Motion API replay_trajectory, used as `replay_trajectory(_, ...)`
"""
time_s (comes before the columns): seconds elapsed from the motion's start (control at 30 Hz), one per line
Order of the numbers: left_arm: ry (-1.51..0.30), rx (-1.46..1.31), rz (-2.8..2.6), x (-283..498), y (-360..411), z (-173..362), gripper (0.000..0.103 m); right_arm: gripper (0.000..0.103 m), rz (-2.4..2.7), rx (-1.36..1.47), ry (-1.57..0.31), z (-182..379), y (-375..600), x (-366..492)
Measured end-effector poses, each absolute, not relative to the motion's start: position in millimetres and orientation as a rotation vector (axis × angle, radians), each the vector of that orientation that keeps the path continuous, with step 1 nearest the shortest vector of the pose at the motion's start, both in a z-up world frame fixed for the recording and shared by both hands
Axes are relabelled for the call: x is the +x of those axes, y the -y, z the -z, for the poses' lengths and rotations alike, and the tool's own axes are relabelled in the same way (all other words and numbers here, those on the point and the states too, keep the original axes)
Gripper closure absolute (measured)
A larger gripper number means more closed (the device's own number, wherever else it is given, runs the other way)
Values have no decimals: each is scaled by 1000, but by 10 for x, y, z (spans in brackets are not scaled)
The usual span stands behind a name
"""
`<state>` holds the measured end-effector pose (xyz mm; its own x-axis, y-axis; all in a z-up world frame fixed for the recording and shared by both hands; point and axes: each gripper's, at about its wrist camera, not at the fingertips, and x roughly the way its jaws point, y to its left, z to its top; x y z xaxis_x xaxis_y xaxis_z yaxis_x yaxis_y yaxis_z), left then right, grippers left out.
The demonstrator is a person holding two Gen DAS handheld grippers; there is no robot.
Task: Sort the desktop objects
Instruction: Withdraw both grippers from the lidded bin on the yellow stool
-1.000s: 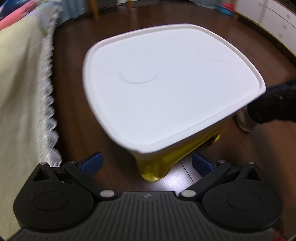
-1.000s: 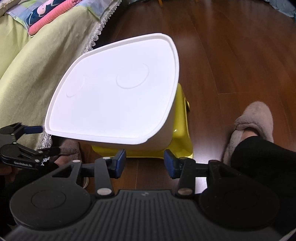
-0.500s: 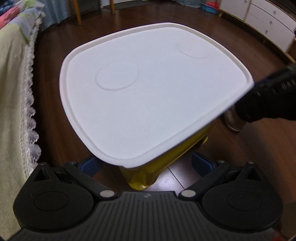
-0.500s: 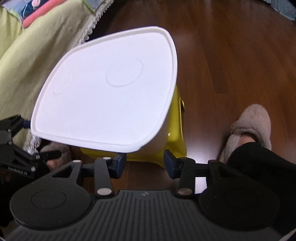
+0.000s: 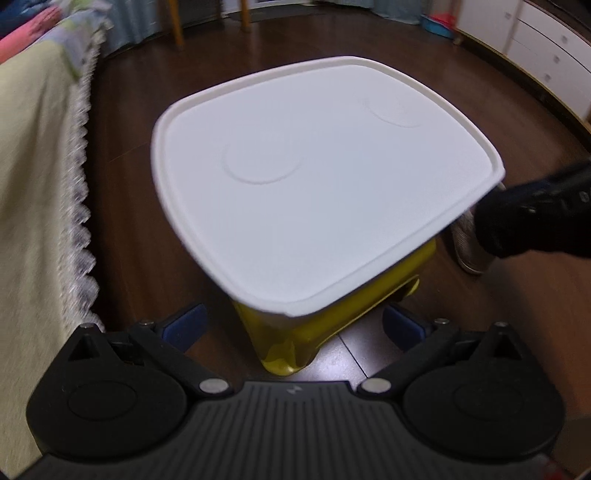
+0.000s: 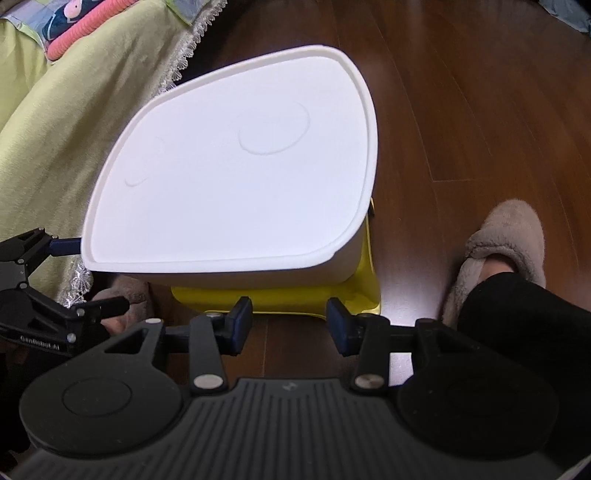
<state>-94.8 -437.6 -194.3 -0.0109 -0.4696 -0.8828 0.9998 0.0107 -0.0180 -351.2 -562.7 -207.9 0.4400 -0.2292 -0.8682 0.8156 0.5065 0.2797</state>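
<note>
Left hand-held gripper (image 5: 291, 328): jaws apart, empty, poised at near corner of white worktop (image 5: 314, 192) | right hand-held gripper (image 6: 290, 323): jaws apart, nothing between, below worktop's front edge | worktop: bare, on yellow base (image 6: 354, 288) | furry slipper (image 6: 495, 243) on wooden floor (image 6: 480, 92)

Setting: a home, likely a bedroom. Dark wood-plank floor (image 6: 461, 110) is laid throughout. A bed is draped with a lace-edged cover (image 5: 37, 184) and patterned bedding (image 6: 74, 26). White drawers (image 5: 546, 55) are set against the far wall. Wooden furniture legs (image 5: 177, 26) are seen. A fuzzy slipper (image 6: 498, 236) is worn.
</note>
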Motion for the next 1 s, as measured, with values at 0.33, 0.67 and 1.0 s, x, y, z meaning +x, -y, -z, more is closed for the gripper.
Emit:
replay_trajectory(0.33, -890, 723, 1313, -1144, 3962, 1294, 1, 18, 770, 669, -845, 1541, 5235, -3588)
replay_trajectory(0.67, -893, 615, 1222, -1699, 3482, 973, 1, 1, 832, 635, -817, 1088, 4851, -3833)
replay_trajectory(1.0, -896, 571, 1169, -1974, 3412, 820, 1, 1, 854, 605, -788, 828, 4581, -3868)
